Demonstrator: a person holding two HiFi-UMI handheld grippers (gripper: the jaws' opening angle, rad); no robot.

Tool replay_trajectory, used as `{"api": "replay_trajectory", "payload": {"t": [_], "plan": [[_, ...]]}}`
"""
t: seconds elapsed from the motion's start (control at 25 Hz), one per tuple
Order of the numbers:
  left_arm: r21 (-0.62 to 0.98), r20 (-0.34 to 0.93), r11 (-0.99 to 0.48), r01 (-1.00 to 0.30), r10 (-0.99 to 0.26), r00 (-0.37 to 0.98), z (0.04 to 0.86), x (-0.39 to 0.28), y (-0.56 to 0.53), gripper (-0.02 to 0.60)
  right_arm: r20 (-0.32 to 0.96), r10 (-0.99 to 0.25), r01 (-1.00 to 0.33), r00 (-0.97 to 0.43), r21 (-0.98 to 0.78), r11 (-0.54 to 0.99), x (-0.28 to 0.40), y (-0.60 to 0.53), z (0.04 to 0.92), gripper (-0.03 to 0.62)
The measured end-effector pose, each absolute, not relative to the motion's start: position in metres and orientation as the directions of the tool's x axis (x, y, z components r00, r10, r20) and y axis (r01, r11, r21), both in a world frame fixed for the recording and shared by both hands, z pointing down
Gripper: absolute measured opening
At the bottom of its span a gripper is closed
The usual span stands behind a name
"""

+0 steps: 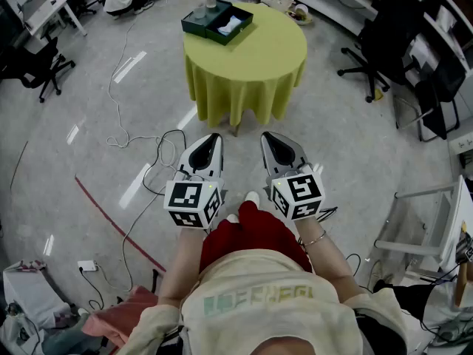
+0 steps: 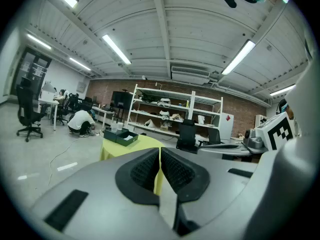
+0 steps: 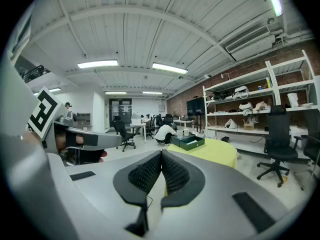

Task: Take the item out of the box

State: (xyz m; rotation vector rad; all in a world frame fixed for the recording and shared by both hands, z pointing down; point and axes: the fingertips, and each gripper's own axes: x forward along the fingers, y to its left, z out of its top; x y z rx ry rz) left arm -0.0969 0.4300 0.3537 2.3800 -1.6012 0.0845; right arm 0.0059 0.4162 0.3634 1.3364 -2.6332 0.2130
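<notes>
Left gripper (image 2: 160, 151) and right gripper (image 3: 161, 155) are closed, empty.

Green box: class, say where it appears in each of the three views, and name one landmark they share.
Head view: green box at top centre.
Left gripper view: box left of centre.
Right gripper view: box just right of centre.
Shared landmark: the yellow tablecloth under it.

Yel. table (image 1: 251, 72), office chairs (image 1: 38, 66)
</notes>
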Motion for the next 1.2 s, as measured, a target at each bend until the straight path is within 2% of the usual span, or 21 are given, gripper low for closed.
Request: {"api": "replay_trajectory", "payload": {"t": [0.64,0.92,1.2], "plan": [[0.188,0.183,-0.398,-0.898,-0.884,0.43,0.356,-0.079,0.405,0.031,0.191,-0.831,-0.851,-0.522,-0.065,0.52,0.022,0.391,0.364,0.038],[0.212,0.194,-0.405,-0.889,-0.874,0.445,0.36,-0.06,0.355,0.031,0.195,-0.825,-0.846,-0.53,-0.065,0.529,0.037,0.339,0.368,0.038],[0.178,0.203,-0.347,-0.921,-0.903,0.379,0.367,-0.053,0.282,0.031,0.195,-0.817,-0.839,-0.543,-0.081,0.538,0.053,0.263,0.371,0.038]]}}
